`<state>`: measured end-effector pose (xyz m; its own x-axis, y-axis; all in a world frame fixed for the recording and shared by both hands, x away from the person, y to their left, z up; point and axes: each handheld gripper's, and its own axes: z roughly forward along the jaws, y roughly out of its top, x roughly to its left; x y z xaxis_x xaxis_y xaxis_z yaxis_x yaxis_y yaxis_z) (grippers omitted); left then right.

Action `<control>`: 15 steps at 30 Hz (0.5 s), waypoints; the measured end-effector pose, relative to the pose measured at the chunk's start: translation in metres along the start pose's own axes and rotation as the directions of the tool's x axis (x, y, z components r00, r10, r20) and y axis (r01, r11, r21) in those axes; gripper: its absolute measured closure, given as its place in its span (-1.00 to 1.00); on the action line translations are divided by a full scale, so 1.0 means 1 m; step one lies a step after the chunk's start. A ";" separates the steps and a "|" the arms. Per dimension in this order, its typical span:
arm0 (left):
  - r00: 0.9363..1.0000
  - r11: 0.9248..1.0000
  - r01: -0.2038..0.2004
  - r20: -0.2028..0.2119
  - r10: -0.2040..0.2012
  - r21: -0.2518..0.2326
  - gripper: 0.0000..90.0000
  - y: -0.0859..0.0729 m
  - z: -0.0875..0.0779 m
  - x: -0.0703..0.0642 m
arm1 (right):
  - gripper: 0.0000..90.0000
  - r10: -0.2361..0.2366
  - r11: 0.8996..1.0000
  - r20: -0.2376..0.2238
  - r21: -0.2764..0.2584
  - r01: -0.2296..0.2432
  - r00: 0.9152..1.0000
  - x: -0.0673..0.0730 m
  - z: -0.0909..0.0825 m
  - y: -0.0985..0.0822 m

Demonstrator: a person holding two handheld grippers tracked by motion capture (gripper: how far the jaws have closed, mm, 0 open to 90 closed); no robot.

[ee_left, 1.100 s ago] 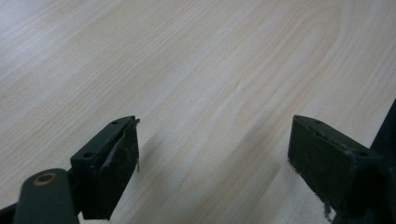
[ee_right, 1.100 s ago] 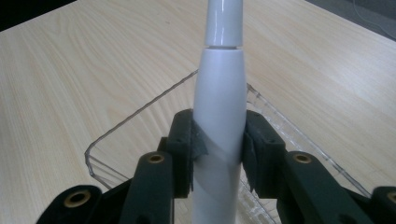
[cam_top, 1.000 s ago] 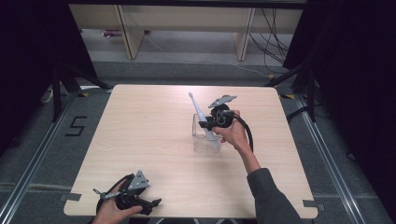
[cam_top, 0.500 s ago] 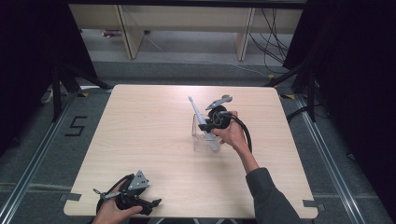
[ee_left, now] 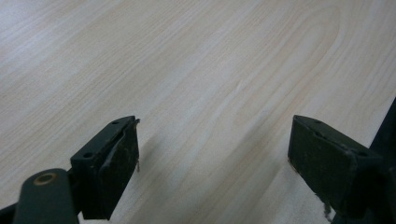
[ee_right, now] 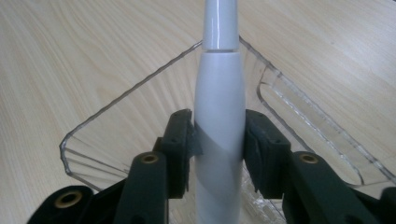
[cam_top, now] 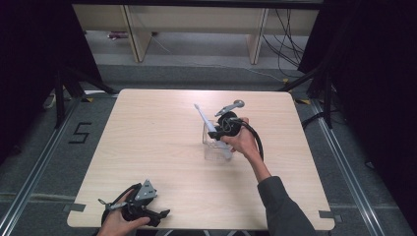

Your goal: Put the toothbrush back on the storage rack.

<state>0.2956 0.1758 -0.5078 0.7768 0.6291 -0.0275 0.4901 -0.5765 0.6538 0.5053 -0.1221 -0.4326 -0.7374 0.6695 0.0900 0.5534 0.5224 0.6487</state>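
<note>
The right gripper [ee_right: 218, 149] has its two black jaws pressed against either side of a white electric toothbrush [ee_right: 218, 107], clamping its thick handle. In the right gripper view the brush runs straight up toward twelve o'clock, over the open mouth of a clear plastic box [ee_right: 116, 116]. That view brings out the box's thin transparent walls and a seam ring on the brush neck, which the high view leaves too small to read.

The high view gives the wider layout: the right gripper [cam_top: 222, 129] sits just right of the table's centre, the toothbrush [cam_top: 202, 117] slanting up toward eleven o'clock, its lower end at the clear box [cam_top: 215, 146].

The left gripper [ee_left: 215, 158] has its jaws spread wide with bare wood between them. From above, this gripper [cam_top: 156, 212] rests at the wooden table's [cam_top: 147, 132] seven o'clock edge, well apart from the box.

Counted: two grippers, one toothbrush, one box, one table.
</note>
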 end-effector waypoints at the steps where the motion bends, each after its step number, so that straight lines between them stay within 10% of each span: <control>1: 1.000 1.000 0.003 0.001 -0.003 0.000 -0.65 0.000 0.000 0.000 | 0.38 -0.017 1.000 -0.009 -0.019 0.016 1.000 -0.002 0.001 0.000; 15: 1.000 1.000 -0.012 -0.005 0.012 -0.006 -0.65 0.000 0.000 0.000 | 0.18 -0.046 0.995 -0.009 -0.094 0.045 0.999 -0.002 -0.019 -0.001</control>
<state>0.2957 0.1756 -0.5080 0.7807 0.6248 -0.0153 0.4780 -0.5812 0.6586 0.4988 -0.1336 -0.4187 -0.7652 0.6404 0.0669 0.4811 0.4997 0.7203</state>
